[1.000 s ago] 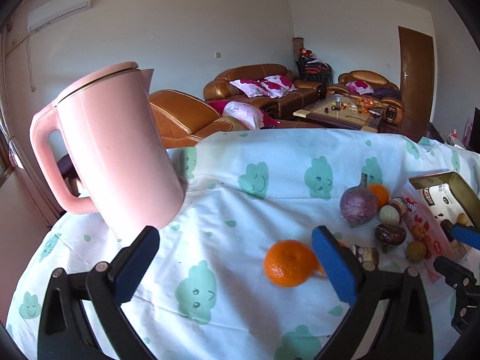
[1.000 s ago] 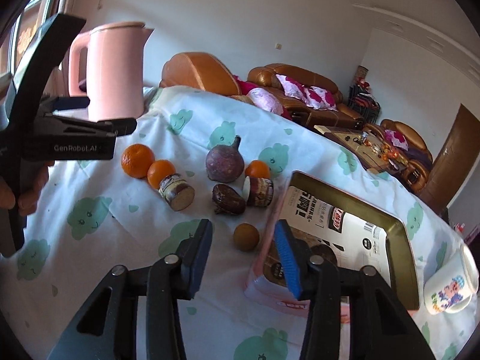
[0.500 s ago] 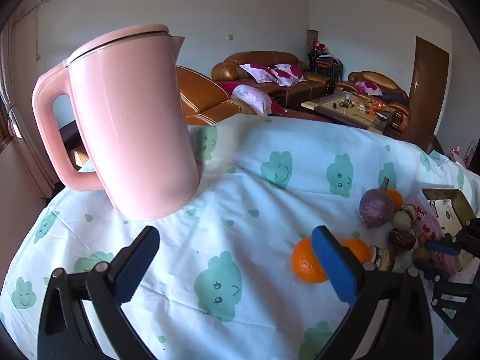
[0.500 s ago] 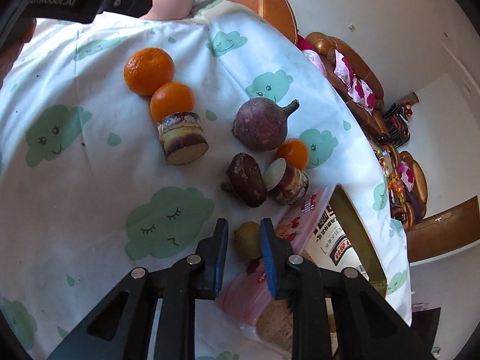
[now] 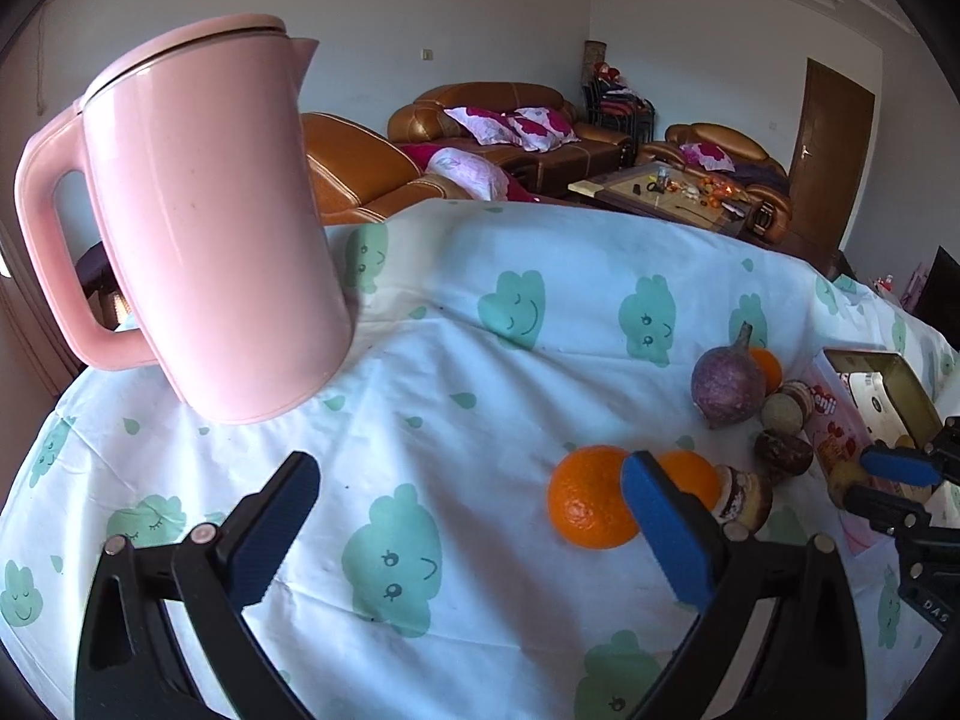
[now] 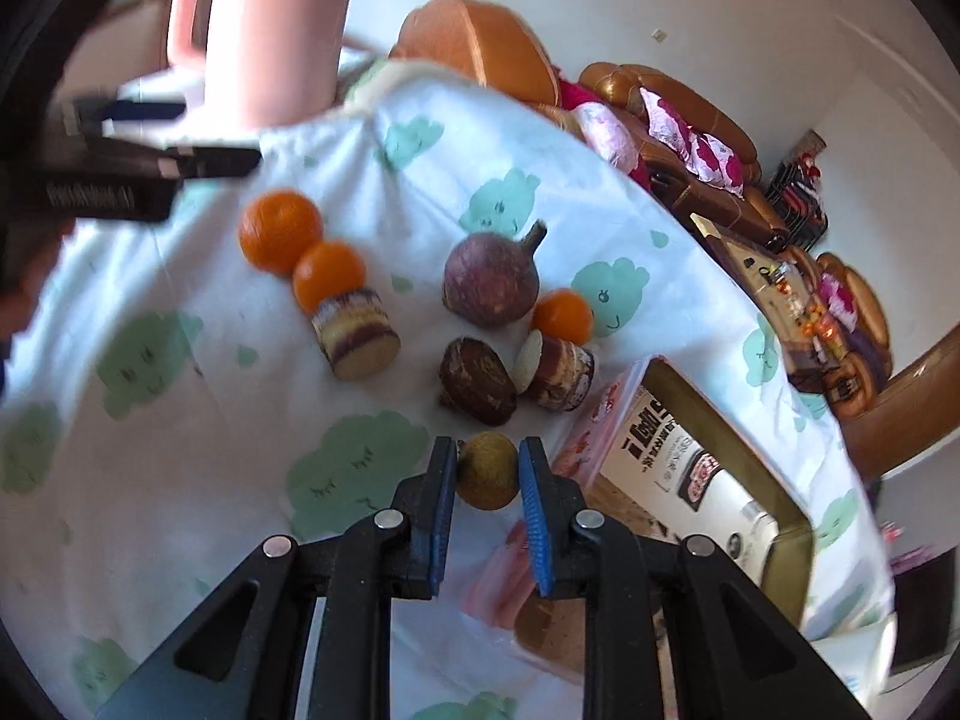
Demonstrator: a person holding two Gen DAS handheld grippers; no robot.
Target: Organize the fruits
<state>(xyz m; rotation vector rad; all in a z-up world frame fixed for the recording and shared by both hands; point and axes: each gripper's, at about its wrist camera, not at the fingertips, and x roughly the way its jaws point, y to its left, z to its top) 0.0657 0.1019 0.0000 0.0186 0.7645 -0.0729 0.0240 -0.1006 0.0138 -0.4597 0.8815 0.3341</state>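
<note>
At the bottom centre of the right wrist view, the right gripper (image 6: 487, 480) has its blue pads pressed against both sides of a small brownish-yellow round fruit (image 6: 487, 471), clamped on it; whether the fruit rests on the cloud-print tablecloth (image 6: 180, 420) or is lifted clear cannot be told. Just right of it a gold tin tray (image 6: 786, 516) holds a printed packet, and a pink wrapper (image 6: 510, 576) below is partly hidden behind the right finger. Above the fruit lie a dark brown tuber (image 6: 477, 381), a cut banded piece (image 6: 555, 372), a purple turnip-like root (image 6: 491, 282) and a small orange (image 6: 562, 315) half tucked behind it. Toward the upper left, a large orange (image 6: 280, 230) touches a smaller orange (image 6: 329, 275), which touches another banded cut piece (image 6: 357, 333). The frame's left edge is motion-blurred. In the left wrist view, the left gripper (image 5: 468, 516) stands wide apart over bare cloth, its right pad covering part of the two oranges. A pink kettle (image 5: 198, 222) fills the upper left, its handle near the frame's rim.
</note>
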